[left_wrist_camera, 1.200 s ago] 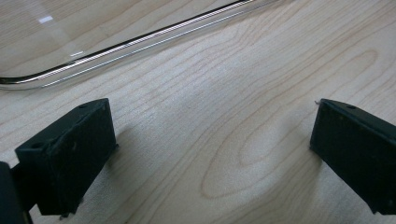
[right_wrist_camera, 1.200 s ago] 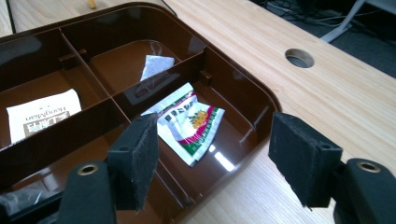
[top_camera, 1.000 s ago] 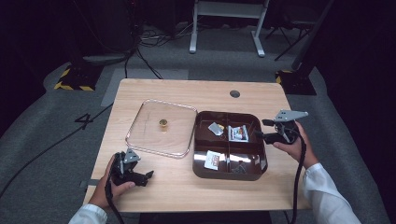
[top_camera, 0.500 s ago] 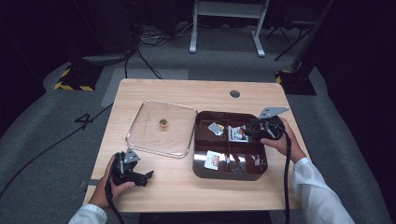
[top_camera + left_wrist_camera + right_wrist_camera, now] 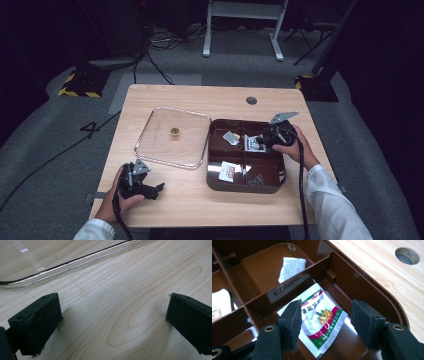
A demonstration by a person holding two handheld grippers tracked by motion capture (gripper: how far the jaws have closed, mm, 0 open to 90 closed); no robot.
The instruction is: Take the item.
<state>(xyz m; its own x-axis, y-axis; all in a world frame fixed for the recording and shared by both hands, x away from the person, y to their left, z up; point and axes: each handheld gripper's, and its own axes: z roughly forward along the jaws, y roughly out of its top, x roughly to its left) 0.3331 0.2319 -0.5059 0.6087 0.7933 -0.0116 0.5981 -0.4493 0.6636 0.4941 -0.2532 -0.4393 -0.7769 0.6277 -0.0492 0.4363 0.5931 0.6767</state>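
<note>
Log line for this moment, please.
right gripper: closing around sachet, not gripping | left gripper: open on table

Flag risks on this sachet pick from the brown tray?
1. The sachet lies flat on the compartment floor; the right gripper, whose jaws have just been closing and straddle it without pressing yet, may slide over it.
2. The divider wall and tray rim sit close, so a jaw could catch and shift the tray.

The person wears white long sleeves. Each hand carries a black two-jaw gripper: the left gripper and the right gripper both bear a grey three-cornered plate on top and trail a black cable. Blocky matte-black pads; brass-ringed screw holes at their bases.
</note>
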